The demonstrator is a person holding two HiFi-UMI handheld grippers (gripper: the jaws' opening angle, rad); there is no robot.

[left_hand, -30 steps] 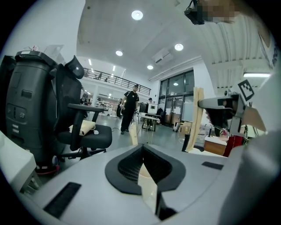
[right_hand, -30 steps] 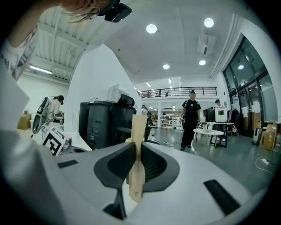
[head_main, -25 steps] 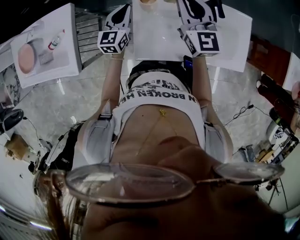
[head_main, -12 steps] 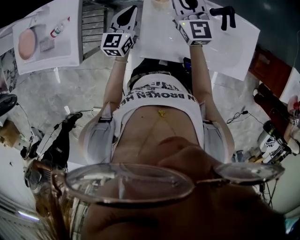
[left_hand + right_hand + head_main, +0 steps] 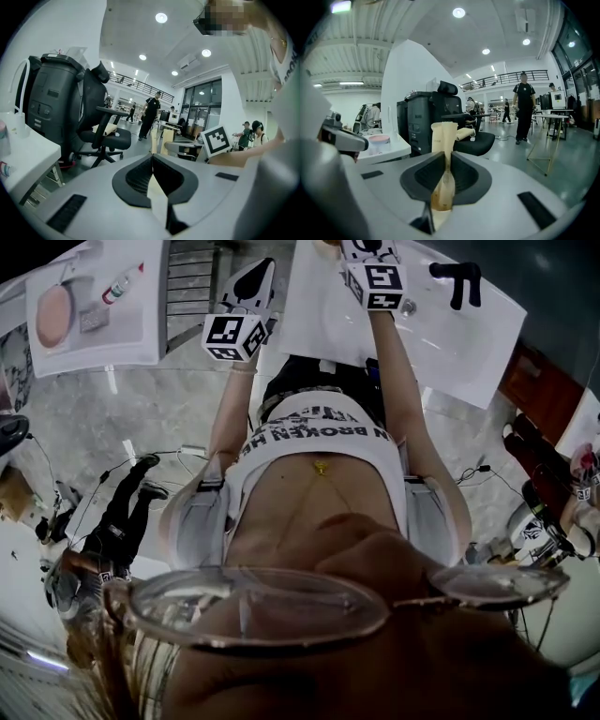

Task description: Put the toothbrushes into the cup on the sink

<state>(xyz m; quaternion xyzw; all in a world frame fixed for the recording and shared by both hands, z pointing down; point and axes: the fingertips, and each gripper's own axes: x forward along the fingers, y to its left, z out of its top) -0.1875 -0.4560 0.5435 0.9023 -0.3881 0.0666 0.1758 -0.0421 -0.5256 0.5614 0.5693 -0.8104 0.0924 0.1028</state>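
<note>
right gripper (image 5: 443,157) clamps a paper-wrapped toothbrush (image 5: 443,133), left gripper (image 5: 152,161) closed, empty.

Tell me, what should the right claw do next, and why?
Probably lower the right claw toward the sink without letting go. It is clamped on a wrapped toothbrush, held above the sink and not yet set down. The left claw is shut and empty.

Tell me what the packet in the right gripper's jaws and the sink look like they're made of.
Packet: looks like tan kraft paper, matte, with a zigzag-cut top edge and a fold down its length. It is clamped in the right gripper's jaws, and what is inside doesn't show.
Sink: white, smooth and seamless, probably glazed ceramic, though moulded resin would look much the same from here.
</note>
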